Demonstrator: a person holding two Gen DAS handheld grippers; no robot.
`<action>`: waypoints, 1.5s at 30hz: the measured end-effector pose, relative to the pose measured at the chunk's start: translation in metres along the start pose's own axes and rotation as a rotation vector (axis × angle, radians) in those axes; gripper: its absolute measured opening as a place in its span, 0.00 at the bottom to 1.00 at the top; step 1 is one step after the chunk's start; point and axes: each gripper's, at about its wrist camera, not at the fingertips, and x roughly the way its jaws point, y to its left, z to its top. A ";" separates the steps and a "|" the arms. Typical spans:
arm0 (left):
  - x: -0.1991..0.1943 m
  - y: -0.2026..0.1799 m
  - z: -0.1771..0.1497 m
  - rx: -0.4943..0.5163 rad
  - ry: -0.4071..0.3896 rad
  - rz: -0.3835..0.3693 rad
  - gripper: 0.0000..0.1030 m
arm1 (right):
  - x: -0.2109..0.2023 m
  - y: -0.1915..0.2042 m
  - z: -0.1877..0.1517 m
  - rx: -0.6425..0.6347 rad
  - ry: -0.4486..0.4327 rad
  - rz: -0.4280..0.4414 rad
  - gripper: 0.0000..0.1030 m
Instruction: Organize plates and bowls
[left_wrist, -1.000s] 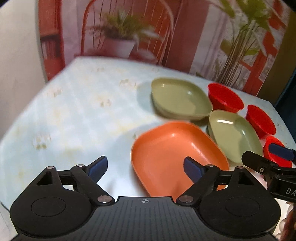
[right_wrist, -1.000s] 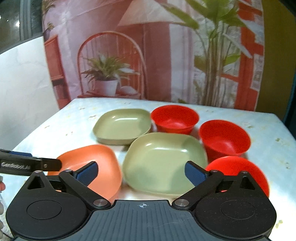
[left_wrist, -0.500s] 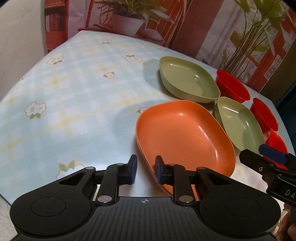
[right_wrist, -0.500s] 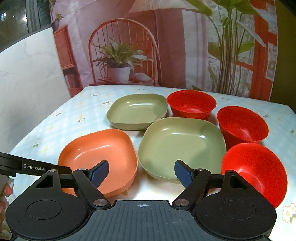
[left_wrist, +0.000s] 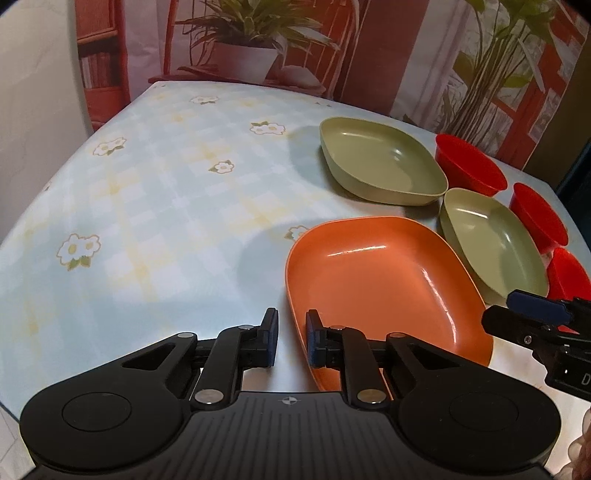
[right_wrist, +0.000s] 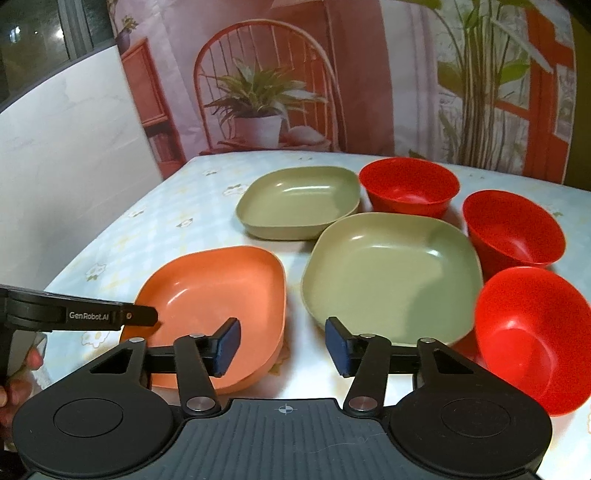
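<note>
1. The desk wears a pale checked cloth with flowers.
2. The orange plate lies nearest, at the desk's front edge.
3. Two green plates sit behind it: the near green plate just right of the orange one, the far green plate beyond.
4. Three red bowls line the right side, upright.
5. The left hand-held gripper has its jaws drawn together with nothing between them, beside the orange plate's near rim.
6. The right hand-held gripper is closing, jaws apart over the gap between the orange and near green plates, gripping nothing.
</note>
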 end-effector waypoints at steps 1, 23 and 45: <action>0.000 0.000 0.000 0.003 0.000 -0.002 0.16 | 0.002 0.001 0.001 -0.001 0.006 0.005 0.43; -0.008 0.002 -0.015 -0.024 0.012 -0.064 0.17 | 0.032 0.006 0.003 -0.066 0.066 0.032 0.12; -0.025 -0.027 0.016 0.095 -0.053 -0.101 0.17 | -0.007 -0.007 0.010 0.006 -0.071 0.015 0.09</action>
